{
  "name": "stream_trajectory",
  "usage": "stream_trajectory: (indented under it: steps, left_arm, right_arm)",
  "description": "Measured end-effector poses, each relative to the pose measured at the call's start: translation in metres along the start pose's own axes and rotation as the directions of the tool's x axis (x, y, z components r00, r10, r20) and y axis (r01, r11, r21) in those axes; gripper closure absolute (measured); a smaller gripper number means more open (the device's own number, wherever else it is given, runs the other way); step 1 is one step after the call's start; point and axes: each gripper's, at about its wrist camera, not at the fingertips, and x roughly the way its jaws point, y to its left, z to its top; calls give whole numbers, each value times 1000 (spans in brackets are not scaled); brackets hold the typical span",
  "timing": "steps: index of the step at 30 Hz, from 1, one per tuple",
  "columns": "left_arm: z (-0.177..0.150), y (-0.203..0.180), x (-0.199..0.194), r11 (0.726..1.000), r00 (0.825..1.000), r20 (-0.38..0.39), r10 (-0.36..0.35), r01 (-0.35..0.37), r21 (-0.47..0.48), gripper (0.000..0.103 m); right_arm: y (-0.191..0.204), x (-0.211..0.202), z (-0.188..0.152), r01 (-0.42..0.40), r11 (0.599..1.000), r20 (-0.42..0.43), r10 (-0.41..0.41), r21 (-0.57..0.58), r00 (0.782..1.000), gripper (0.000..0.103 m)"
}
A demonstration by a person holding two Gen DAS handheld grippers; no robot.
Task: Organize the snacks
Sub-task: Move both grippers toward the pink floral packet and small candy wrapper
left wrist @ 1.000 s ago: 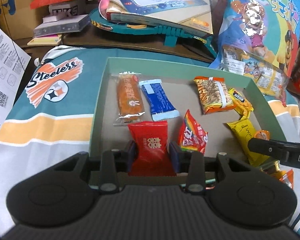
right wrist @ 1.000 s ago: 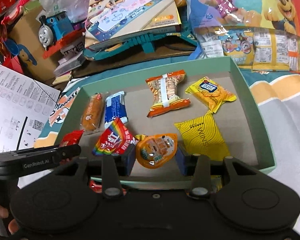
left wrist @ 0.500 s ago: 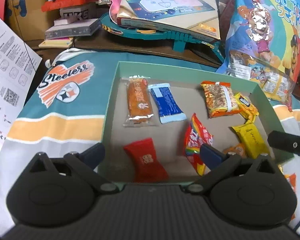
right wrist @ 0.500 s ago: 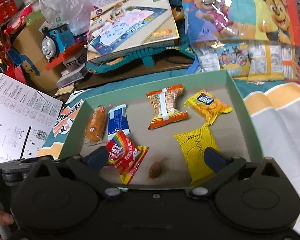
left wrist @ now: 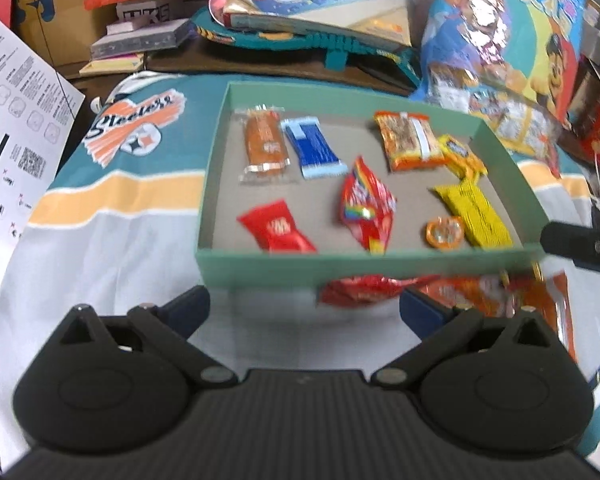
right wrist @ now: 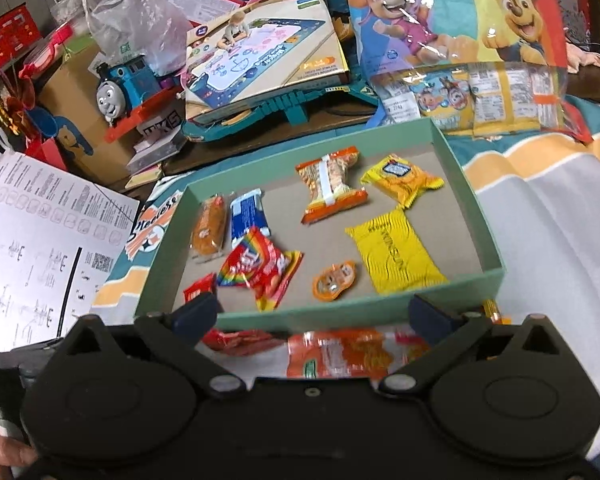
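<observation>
Eight snacks lie in the green tray [left wrist: 364, 268]. Left gripper [left wrist: 304, 310] and right gripper [right wrist: 314, 316]: fingers spread wide, grasping nothing, near its front wall.

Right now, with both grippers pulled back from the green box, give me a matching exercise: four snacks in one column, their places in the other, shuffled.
Things:
1. red packet
2. blue wafer packet
3. round orange jelly cup
4. orange-and-white snack bag

Places:
A. outside the green box, on the cloth in front of its near wall
B. inside the box, near-left corner in the left wrist view
C. inside, far row, beside the orange bread packet
D. inside, just left of the large yellow packet

Pairs: 1-B, 2-C, 3-D, 4-A
</observation>
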Motion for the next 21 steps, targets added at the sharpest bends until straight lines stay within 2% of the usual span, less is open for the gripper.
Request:
stream_trajectory:
  steps: [12,21]
  left_arm:
    - [-67,0,-17,998,995,-98,-17,23,64,0]
    - [-112,16,-21,997,981,-192,-42,53,57,0]
  right_arm:
    - [-16,-14,-53,-18,998,-68,22,60,997,0]
    - [7,-4,-72,-66,998,-124,67,9,990,0]
